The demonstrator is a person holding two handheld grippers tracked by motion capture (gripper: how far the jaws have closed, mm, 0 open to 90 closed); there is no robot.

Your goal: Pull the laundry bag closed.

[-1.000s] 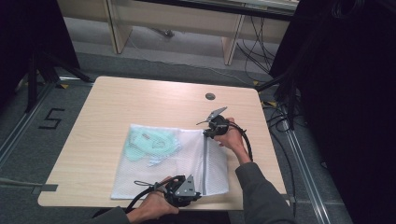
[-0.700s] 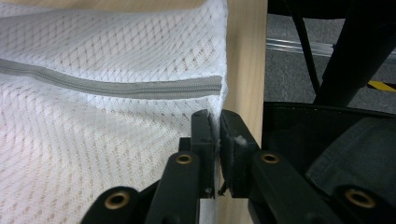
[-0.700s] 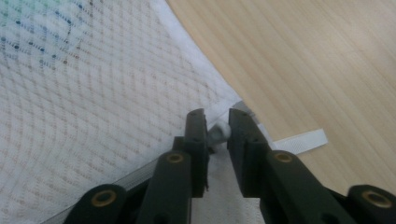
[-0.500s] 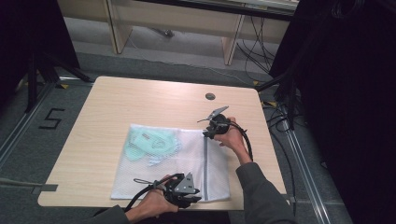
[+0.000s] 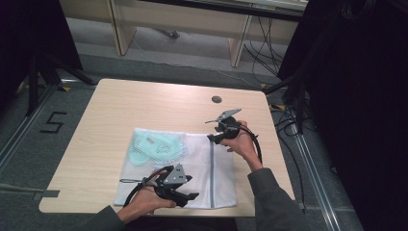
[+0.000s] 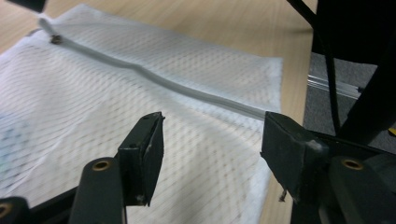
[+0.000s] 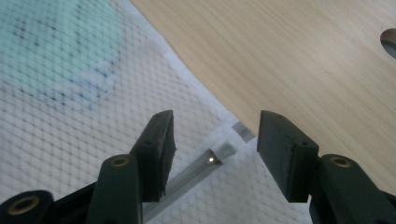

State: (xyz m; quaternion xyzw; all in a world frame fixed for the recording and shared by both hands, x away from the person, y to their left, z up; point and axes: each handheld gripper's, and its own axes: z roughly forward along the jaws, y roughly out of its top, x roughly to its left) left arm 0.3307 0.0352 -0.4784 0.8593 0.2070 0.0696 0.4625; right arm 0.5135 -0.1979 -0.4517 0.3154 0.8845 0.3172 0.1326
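A white mesh laundry bag (image 5: 192,166) lies flat on the pale wooden table (image 5: 120,110), toward the near right part of the top, with a pale mint-green garment (image 5: 154,147) showing through the mesh in its left half. A grey zipper (image 5: 210,173) runs straight across the bag's right part, from the far edge to the near edge. The left gripper (image 5: 190,196), held in the person's left hand (image 5: 144,202), sits over the near edge of the bag just left of the zipper's near end; its jaws have just been opening and now stand apart, with nothing pinched between them. In the left gripper view the two black jaws frame bare mesh, and the zipper (image 6: 154,77) runs slanting across the bag beyond their tips, its slider (image 6: 56,39) at the far upper left. The right gripper (image 5: 214,138), in the person's right hand (image 5: 243,144), hovers at the far edge of the bag over the zipper's far end; its jaws too have just been opening and stand wide. In the right gripper view the zipper's end (image 7: 219,156) with its small metal slider (image 7: 212,159) lies on the mesh between the spread jaws, touched by neither, and the bag's edge meets bare table (image 7: 303,70) just beyond. A small round grommet (image 5: 216,99) sits in the tabletop farther back, well apart from the bag
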